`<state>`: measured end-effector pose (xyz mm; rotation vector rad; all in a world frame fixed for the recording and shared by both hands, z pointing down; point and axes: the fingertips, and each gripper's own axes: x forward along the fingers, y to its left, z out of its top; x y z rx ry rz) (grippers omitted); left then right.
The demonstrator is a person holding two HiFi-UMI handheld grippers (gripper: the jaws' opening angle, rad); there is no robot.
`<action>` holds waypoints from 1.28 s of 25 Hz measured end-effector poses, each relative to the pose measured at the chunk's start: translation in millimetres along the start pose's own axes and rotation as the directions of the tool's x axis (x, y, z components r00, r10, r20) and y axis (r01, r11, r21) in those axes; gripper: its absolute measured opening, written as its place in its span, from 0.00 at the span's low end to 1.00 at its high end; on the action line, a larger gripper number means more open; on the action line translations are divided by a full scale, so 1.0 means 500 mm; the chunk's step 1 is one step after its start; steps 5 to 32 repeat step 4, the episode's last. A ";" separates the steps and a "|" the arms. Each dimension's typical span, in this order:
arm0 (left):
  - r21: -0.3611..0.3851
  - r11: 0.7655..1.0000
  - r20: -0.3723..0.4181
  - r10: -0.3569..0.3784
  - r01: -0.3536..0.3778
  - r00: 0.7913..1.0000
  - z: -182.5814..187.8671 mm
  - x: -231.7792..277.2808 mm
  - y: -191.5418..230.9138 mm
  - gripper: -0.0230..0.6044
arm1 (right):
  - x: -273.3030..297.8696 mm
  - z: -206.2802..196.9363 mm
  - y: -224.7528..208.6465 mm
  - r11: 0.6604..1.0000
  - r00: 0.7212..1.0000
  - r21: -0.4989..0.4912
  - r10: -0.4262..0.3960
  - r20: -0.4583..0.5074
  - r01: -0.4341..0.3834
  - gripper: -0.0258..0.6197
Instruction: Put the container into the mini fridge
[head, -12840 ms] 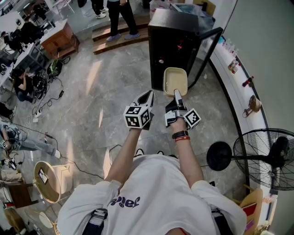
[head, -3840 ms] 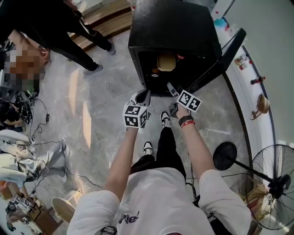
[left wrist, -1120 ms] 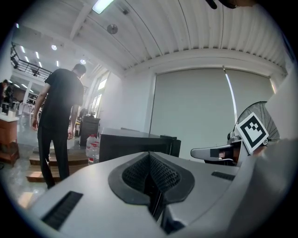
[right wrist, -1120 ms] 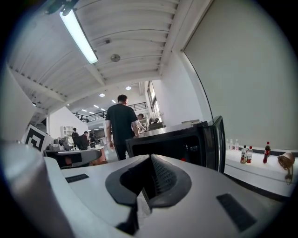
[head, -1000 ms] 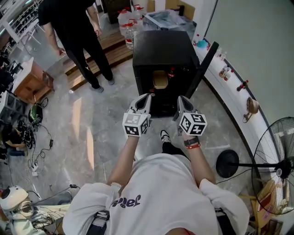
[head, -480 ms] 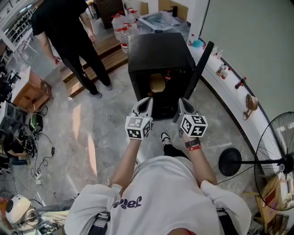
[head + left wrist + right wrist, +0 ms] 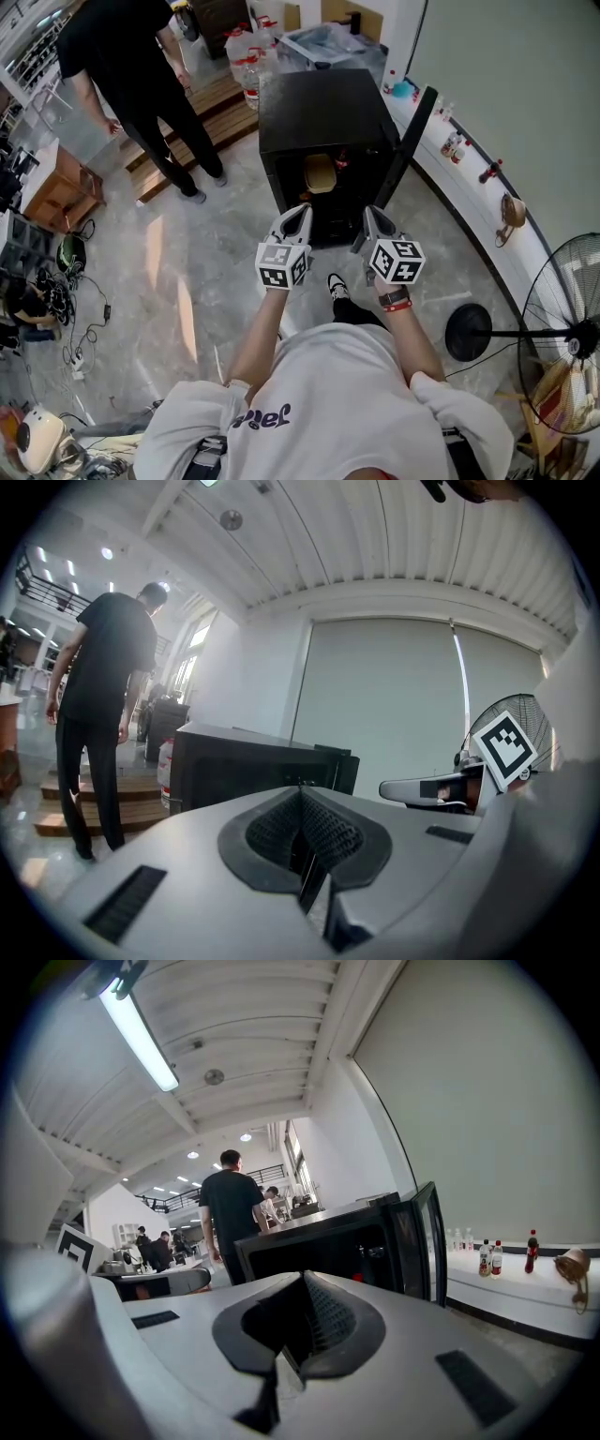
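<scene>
The black mini fridge [image 7: 323,103] stands on the floor ahead with its door [image 7: 409,141] swung open to the right. The beige container [image 7: 320,172] sits on a shelf inside it. Both grippers hover side by side in front of the fridge, clear of it. My left gripper [image 7: 299,213] is shut and empty, its jaws meeting in the left gripper view [image 7: 302,836]. My right gripper [image 7: 371,215] is shut and empty too, jaws together in the right gripper view [image 7: 295,1335]. The fridge [image 7: 337,1241] and its open door [image 7: 429,1232] show beyond the right jaws.
A person in black [image 7: 141,75] stands at the left of the fridge by wooden steps [image 7: 202,108]. A white ledge [image 7: 473,178] with bottles and small items runs along the right wall. A floor fan [image 7: 558,328] stands at the right. Cables [image 7: 80,309] lie on the floor at left.
Both grippers have drawn back a little from the fridge and sunk slightly. The person in black has shifted further left. The container stays on its shelf.
</scene>
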<state>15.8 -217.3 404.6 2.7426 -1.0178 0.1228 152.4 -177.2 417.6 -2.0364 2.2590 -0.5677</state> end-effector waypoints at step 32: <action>-0.023 1.000 -0.043 -0.010 0.009 0.999 -0.038 0.025 0.014 0.07 | 0.026 -0.027 0.004 0.999 0.998 -0.015 0.037 -0.043 -0.038 0.06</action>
